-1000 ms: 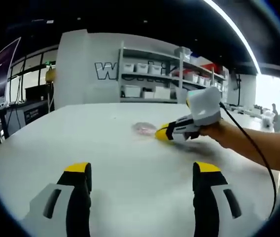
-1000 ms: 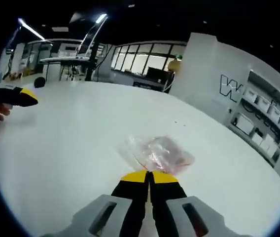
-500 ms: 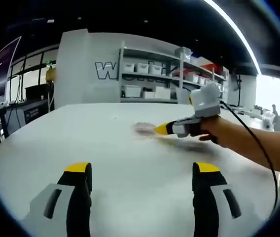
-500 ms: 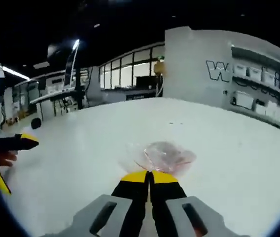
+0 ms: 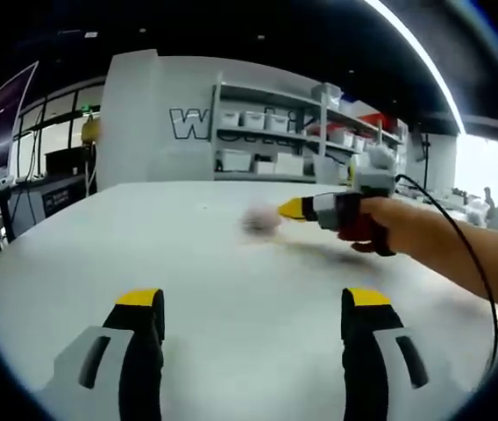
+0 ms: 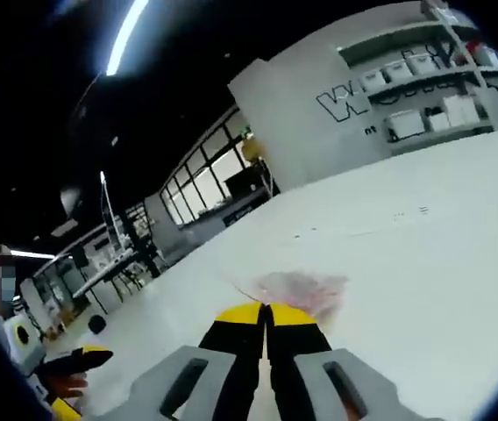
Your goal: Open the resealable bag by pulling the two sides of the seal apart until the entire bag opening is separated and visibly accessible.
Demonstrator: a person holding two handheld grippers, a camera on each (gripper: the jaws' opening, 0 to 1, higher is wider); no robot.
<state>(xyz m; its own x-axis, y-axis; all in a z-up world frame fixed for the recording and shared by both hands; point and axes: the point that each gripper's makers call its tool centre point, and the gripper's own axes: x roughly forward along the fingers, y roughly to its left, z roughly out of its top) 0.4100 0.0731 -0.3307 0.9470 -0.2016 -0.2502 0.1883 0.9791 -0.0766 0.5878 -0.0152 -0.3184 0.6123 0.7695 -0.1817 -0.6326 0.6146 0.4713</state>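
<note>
Now lifted off table (image 5: pixel 100 254): bag (image 6: pixel 306 289) in right gripper (image 6: pixel 266 309).

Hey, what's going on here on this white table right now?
A person is working a resealable bag with two handheld grippers. The right gripper is shut on the clear bag's edge and holds it above the white table. The left gripper is open, low over the table and apart from the bag. Nothing shows the seal being pulled apart yet.
</note>
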